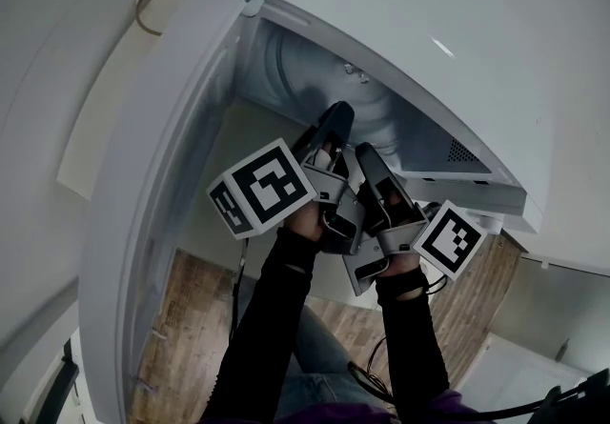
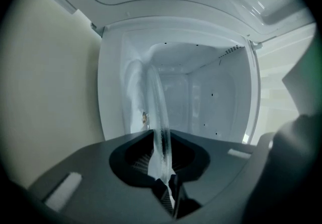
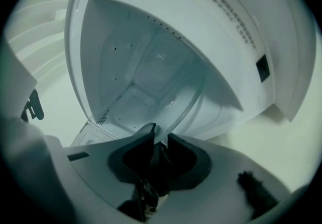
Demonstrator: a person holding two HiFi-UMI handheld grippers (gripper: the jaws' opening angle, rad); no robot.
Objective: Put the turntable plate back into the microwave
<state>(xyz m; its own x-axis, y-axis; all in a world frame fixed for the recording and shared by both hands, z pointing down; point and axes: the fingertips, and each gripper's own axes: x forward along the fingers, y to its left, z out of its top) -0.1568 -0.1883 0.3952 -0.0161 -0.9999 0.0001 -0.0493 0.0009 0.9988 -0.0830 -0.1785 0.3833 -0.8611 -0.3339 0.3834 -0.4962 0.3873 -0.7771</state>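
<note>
1. Turntable plate [image 2: 158, 112]: clear glass disc, carried on edge rather than flat. It sits at the mouth of the microwave [image 1: 477, 50], reaching toward the cavity [image 2: 201, 102] at 12 o'clock of both hands. It is not yet laid down.
2. Left hand-held gripper [image 2: 162, 142]: clenched on the plate's rim, with the glass running straight up out of its jaws.
3. Right hand-held gripper [image 3: 160, 140]: jaws drawn in about another stretch of the rim, which passes between the tips. It reads as a grasp, though a light one. In the head view it lies at 4 o'clock of the left one, nearly touching it.
4. Door [image 1: 162, 203]: swung open at 9 o'clock of the hands, leaving the opening free.
5. Hazard, slip: both holds take only a narrow bite of smooth glass. If either one eased, the plate could pivot on the other and drop to the wooden floor [image 1: 186, 317] seen below.
6. Hazard, knock: tipping the upright disc flat inside a tight cavity could bring its far edge against a wall or the ceiling.
7. Hazard, twist: the two hands grip close together, so uneven rolling could lever the glass and strain or chip the rim.
8. Hazard, bad seat: no view shows the drive hub clearly. A plate set off-centre would probably rock instead of turning.
</note>
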